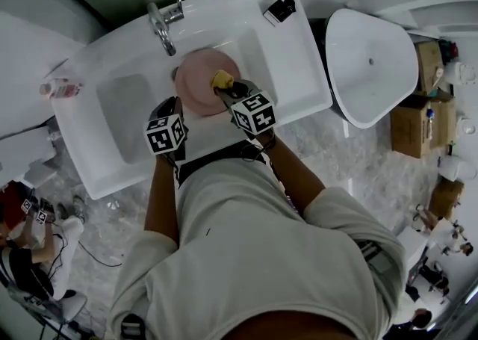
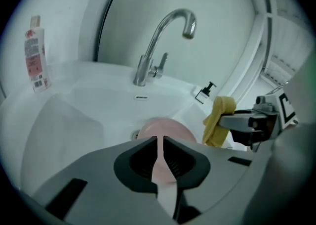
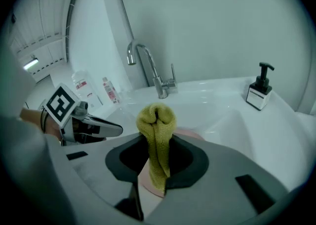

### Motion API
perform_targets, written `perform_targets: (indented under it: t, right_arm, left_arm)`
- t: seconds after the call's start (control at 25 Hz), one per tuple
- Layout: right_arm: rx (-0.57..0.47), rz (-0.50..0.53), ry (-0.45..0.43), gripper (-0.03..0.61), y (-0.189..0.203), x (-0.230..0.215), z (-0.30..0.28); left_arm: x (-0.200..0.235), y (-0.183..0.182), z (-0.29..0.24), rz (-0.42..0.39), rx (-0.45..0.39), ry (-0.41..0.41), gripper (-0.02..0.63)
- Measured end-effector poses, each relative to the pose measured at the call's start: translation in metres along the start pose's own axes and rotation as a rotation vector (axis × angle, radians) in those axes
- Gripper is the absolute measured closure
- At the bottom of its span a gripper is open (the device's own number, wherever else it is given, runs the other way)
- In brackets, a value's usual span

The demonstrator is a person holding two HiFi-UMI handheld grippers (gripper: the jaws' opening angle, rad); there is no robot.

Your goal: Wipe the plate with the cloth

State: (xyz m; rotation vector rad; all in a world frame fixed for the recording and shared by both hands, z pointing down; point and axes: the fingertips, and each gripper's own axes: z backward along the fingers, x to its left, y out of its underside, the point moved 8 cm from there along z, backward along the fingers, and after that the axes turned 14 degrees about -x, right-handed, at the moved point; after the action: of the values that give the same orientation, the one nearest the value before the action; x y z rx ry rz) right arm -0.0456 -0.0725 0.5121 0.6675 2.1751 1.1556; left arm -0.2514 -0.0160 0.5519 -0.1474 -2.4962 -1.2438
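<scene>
A pink plate (image 1: 198,77) is held up over the white sink basin (image 1: 123,114). My left gripper (image 1: 176,105) is shut on the plate's near rim; in the left gripper view the pink rim (image 2: 161,169) runs between the closed jaws. My right gripper (image 1: 225,92) is shut on a folded yellow cloth (image 1: 221,78), which rests against the plate's right part. In the right gripper view the cloth (image 3: 157,132) stands up out of the jaws, with the plate (image 3: 191,133) just behind it. The left gripper view shows the cloth (image 2: 217,120) hanging at the right.
A chrome faucet (image 1: 160,26) stands at the sink's back. A black-topped soap dispenser (image 1: 280,10) sits on the back right corner and a bottle (image 1: 61,90) on the left ledge. A white toilet (image 1: 370,62) and cardboard boxes (image 1: 418,114) lie to the right.
</scene>
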Motion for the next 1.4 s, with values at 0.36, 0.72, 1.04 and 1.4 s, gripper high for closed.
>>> perform_targets:
  t: [0.36,0.72,1.04,1.4]
  right_arm:
    - [-0.129,0.104,0.092,0.494,-0.011,0.059,0.051]
    - [-0.205,0.108,0.154,0.494,-0.029,0.057,0.090]
    - [-0.393,0.217,0.106,0.494,-0.108,0.049,0.118]
    - [-0.574,0.305,0.064,0.494,-0.193,0.017,0.169]
  left_arm:
    - [-0.041,-0.010,0.059,-0.163,-0.098,0.132,0.583]
    - [-0.061,-0.028,0.110,-0.098,-0.332,0.171,0.584]
    - [-0.102,-0.090,0.137,-0.193,-0.542,0.093,0.584]
    - [-0.173,-0.173,0.162,-0.293,-0.759,0.023,0.584]
